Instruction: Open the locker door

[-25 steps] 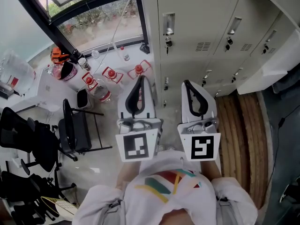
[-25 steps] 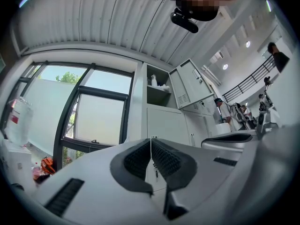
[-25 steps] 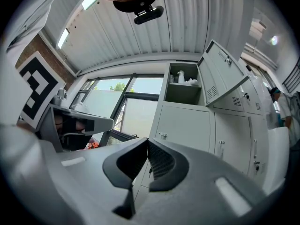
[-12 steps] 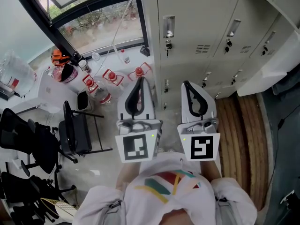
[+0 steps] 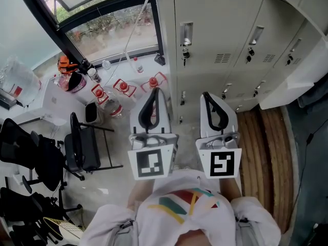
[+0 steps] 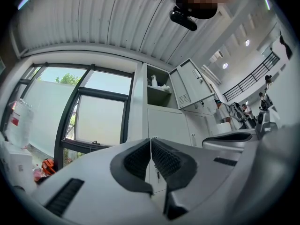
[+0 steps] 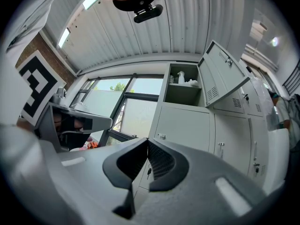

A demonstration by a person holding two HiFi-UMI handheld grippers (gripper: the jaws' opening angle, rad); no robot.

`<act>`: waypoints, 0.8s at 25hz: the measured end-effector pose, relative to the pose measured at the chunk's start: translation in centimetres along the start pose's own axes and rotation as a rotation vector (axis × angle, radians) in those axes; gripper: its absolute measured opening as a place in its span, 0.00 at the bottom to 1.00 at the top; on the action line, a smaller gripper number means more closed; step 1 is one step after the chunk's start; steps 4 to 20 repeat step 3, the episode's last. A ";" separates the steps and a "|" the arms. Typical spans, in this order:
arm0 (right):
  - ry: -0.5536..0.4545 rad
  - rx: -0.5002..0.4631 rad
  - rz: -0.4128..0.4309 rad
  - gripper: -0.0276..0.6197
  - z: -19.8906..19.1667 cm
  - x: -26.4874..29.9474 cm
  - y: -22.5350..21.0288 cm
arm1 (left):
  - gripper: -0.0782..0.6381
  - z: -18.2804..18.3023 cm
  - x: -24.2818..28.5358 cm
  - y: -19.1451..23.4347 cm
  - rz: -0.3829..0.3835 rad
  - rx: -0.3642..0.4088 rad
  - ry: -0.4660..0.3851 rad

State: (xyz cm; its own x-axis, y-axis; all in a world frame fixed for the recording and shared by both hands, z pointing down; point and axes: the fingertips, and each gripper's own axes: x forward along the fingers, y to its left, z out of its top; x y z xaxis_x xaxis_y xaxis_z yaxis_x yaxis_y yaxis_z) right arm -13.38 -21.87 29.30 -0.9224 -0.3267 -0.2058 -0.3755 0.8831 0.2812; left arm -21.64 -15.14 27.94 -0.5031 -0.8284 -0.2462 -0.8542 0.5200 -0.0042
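Observation:
A row of pale grey lockers (image 5: pixel 220 29) stands in front of me, and the nearest closed door carries a handle (image 5: pixel 186 35) with a key lock under it. My left gripper (image 5: pixel 155 90) and right gripper (image 5: pixel 206 94) are held side by side short of the lockers, touching nothing. Both are shut and empty. In the left gripper view the pads of the left gripper (image 6: pixel 151 146) meet in front of a closed locker door (image 6: pixel 166 125). The right gripper (image 7: pixel 147 142) points at a closed door (image 7: pixel 185 125) below an open upper compartment (image 7: pixel 183 83) that holds bottles.
The upper locker door (image 7: pixel 222 74) hangs swung open to the right. Left of the lockers is a window (image 5: pixel 102 19), with red-capped water jugs (image 5: pixel 120 86) on the floor. A black folding chair (image 5: pixel 82 142) and office chairs (image 5: pixel 25 158) stand to the left. Wooden slats (image 5: pixel 261 147) lie to the right.
Both grippers remain shut and side by side; they and the scene have shifted only slightly in the head view.

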 end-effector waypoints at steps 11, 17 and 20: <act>-0.001 0.005 0.003 0.05 0.0 0.1 0.0 | 0.13 0.0 0.0 0.2 0.003 -0.005 0.003; -0.001 0.005 0.003 0.05 0.0 0.1 0.0 | 0.13 0.0 0.0 0.2 0.003 -0.005 0.003; -0.001 0.005 0.003 0.05 0.0 0.1 0.0 | 0.13 0.0 0.0 0.2 0.003 -0.005 0.003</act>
